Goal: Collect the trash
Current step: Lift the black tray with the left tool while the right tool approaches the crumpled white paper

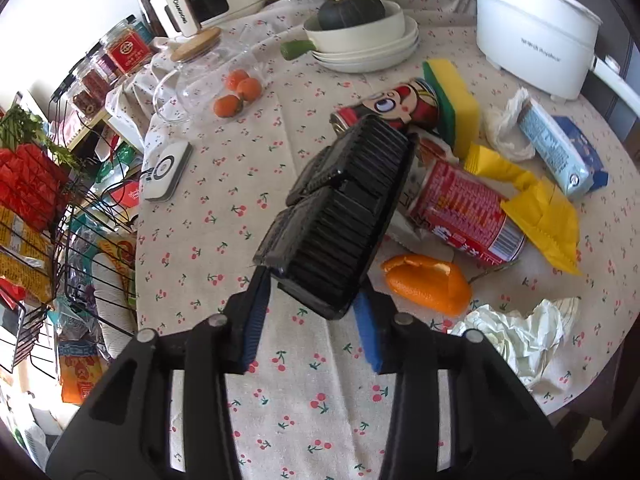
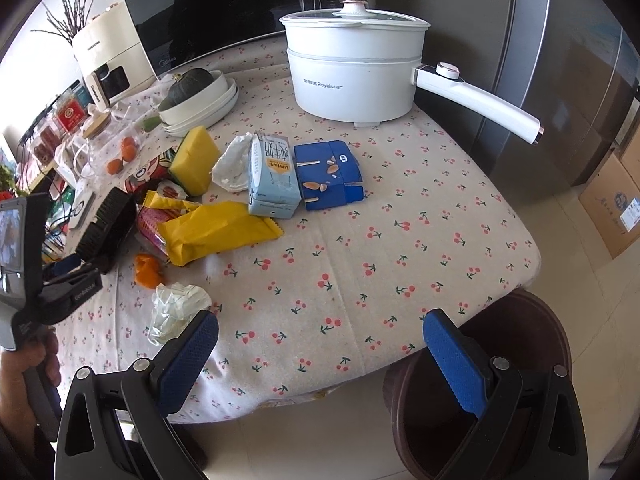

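**Black tray in my left jaws, right jaws wide over the bench edge**

My left gripper (image 1: 316,300) had its jaws clamped on the near end of a ribbed black plastic tray (image 1: 340,204), which angled up and away from me above the cherry-print bench (image 1: 224,184). Just beyond it lay the rest of the trash: a red drink can (image 1: 464,212) covered in small print I could not read, a cartoon-face can (image 1: 392,108), a yellow wrapper (image 1: 536,208), an orange peel (image 1: 428,284), and crumpled white paper (image 1: 520,336).

My right gripper (image 2: 320,344) hung over the bench's near edge with its jaws spread wide and nothing between them. A brown bin (image 2: 480,384) sat below the edge, partly behind the right finger.

Readable writing: "Royalstar" on the white electric pot (image 2: 352,76), "Midea" on the microwave (image 2: 208,28), and large Chinese characters on the pale blue milk carton (image 2: 272,176). A flattened blue box (image 2: 328,176) printed with almonds lay just beside the carton.
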Demonstrator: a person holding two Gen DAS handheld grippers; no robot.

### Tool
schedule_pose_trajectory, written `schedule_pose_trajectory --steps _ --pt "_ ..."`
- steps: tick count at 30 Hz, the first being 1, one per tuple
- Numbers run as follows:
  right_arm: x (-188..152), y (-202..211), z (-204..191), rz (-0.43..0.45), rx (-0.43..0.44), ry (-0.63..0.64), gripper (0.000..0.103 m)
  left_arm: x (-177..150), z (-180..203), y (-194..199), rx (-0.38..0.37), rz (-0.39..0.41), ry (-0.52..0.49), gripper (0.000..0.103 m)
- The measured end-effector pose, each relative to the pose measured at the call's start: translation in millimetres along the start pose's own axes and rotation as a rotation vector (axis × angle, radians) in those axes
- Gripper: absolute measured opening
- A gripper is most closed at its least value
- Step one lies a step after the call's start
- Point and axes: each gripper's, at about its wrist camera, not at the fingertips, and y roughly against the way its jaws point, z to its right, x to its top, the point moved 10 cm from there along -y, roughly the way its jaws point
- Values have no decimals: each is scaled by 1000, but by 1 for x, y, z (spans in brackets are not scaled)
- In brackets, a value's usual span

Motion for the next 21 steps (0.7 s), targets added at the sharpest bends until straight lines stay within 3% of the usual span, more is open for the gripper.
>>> schedule_pose_trajectory --steps 1,5,13,18,21 --pt "0 -1 -2 -2 1 5 103 -1 -4 2 -27 -1 21 11" --pt "-2 -7 -11 -13 6 13 103 -8 -18 2 -117 -24 116 5" --pt "-9 -24 -36 -45 22 28 103 -19 -50 -10 -170 -36 224 2" --pt "-14 -33 -53 -64 36 52 103 -23 -69 -14 -243 -51 320 1" --pt "-14 -36 -61 -70 49 64 103 -21 -74 -11 -248 -34 321 1"
